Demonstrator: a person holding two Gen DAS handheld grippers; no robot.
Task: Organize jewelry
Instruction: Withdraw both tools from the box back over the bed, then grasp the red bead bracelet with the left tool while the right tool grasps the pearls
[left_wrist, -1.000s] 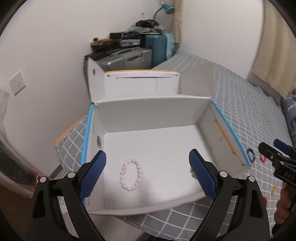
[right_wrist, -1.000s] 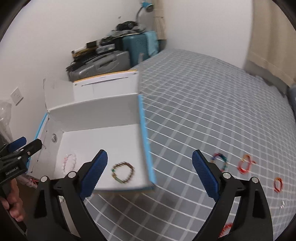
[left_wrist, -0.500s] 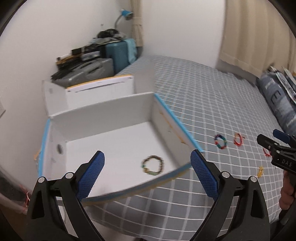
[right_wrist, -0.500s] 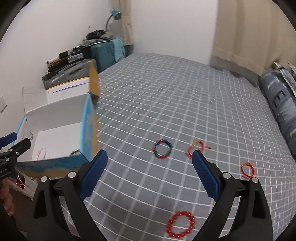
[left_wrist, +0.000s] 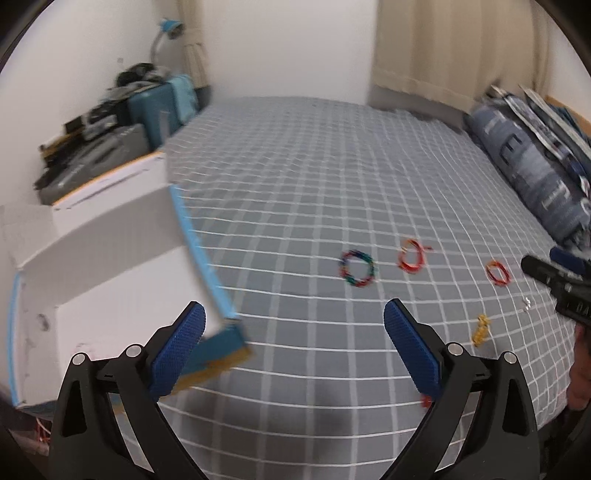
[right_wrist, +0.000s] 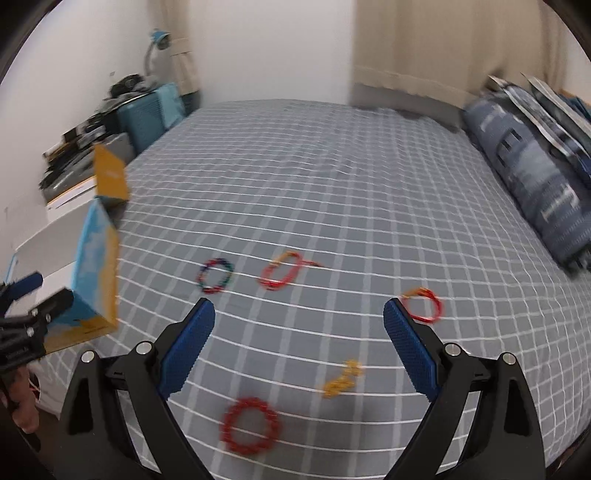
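Note:
Several bracelets lie on the grey checked bed. A multicoloured bead bracelet (left_wrist: 357, 268) (right_wrist: 216, 275), a red-orange cord bracelet (left_wrist: 412, 256) (right_wrist: 282, 275), a thin red bangle (left_wrist: 497, 273) (right_wrist: 424, 304), a small yellow piece (left_wrist: 480, 329) (right_wrist: 341, 380) and a red bead bracelet (right_wrist: 250, 425). The open white box (left_wrist: 110, 266) (right_wrist: 55, 236) stands at the bed's left edge. My left gripper (left_wrist: 293, 338) is open and empty over the bed beside the box. My right gripper (right_wrist: 299, 343) is open and empty above the red bead bracelet.
Suitcases and clutter (left_wrist: 122, 122) stand against the wall behind the box, with a blue desk lamp (left_wrist: 166, 33). A blue patterned pillow (left_wrist: 535, 177) lies at the bed's right side. Beige curtains (left_wrist: 443, 48) hang at the back.
Both views have swung right, from the box's inside to the bed with the loose bracelets. The box now sits at the left edge. Both grippers stayed open.

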